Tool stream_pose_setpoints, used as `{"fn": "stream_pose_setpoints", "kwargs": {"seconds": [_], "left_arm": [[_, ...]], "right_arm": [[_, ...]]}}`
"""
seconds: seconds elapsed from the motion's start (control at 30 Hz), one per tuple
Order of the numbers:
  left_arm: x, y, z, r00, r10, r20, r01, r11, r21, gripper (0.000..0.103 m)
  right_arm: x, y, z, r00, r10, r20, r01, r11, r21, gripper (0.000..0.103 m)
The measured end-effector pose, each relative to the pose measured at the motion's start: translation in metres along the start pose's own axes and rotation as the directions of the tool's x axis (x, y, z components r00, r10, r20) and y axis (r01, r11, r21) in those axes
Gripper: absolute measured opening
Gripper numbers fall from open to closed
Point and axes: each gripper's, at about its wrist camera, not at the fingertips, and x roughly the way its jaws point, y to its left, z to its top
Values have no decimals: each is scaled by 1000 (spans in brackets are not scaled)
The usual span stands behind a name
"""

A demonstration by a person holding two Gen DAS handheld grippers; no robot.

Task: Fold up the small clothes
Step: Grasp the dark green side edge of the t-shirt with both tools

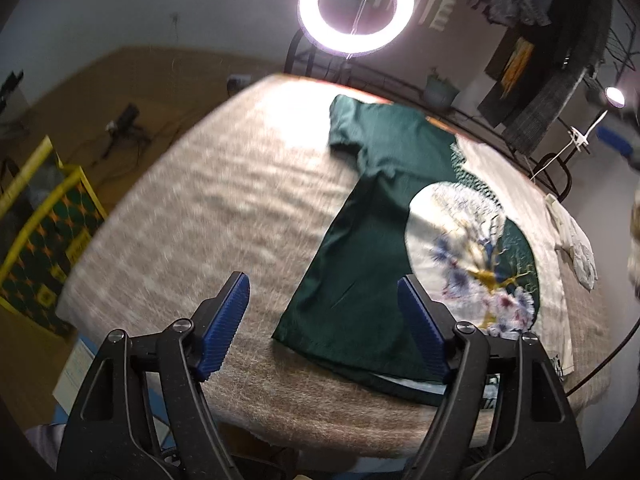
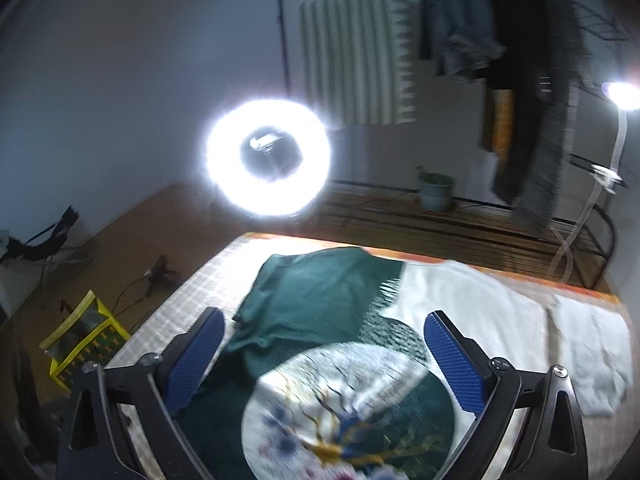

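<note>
A green shirt [image 1: 372, 216] with a round white flower print lies flat on the blanket-covered table [image 1: 192, 208], one sleeve spread toward the ring light [image 1: 356, 2] at the table's far edge. A white cloth [image 1: 516, 184] lies against the shirt on the side away from the yellow basket [image 1: 44, 224]. The left gripper [image 1: 324, 324] hovers over the shirt's near hem, fingers wide apart and holding nothing. The right gripper [image 2: 324, 364] hangs above the flower print, fingers also spread wide and empty.
</note>
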Motion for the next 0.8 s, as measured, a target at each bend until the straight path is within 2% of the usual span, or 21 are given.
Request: {"fn": "stream_pose_setpoints", "kwargs": {"seconds": [0.1, 0.17, 0.33, 0.47, 0.67, 0.8], "left_arm": [[20, 11, -3, 999, -3, -46, 2, 1000, -25, 78], [33, 19, -4, 996, -14, -83, 10, 998, -55, 74], [53, 25, -11, 990, -6, -139, -4, 997, -74, 74], [66, 30, -15, 984, -9, -176, -8, 995, -98, 73], [82, 41, -22, 974, -36, -224, 3, 989, -149, 66], [84, 39, -20, 978, -26, -205, -2, 991, -133, 64]], "right_arm": [[43, 17, 19, 997, 50, -56, -51, 999, -14, 91], [74, 28, 28, 992, 74, -99, -77, 997, -27, 86], [151, 52, 44, 972, 115, -206, -125, 991, -36, 83], [211, 73, 47, 952, 116, -282, -138, 989, -58, 81], [303, 101, 51, 905, 133, -404, -153, 988, -16, 75], [345, 116, 45, 881, 116, -458, -147, 989, -33, 75]]}}
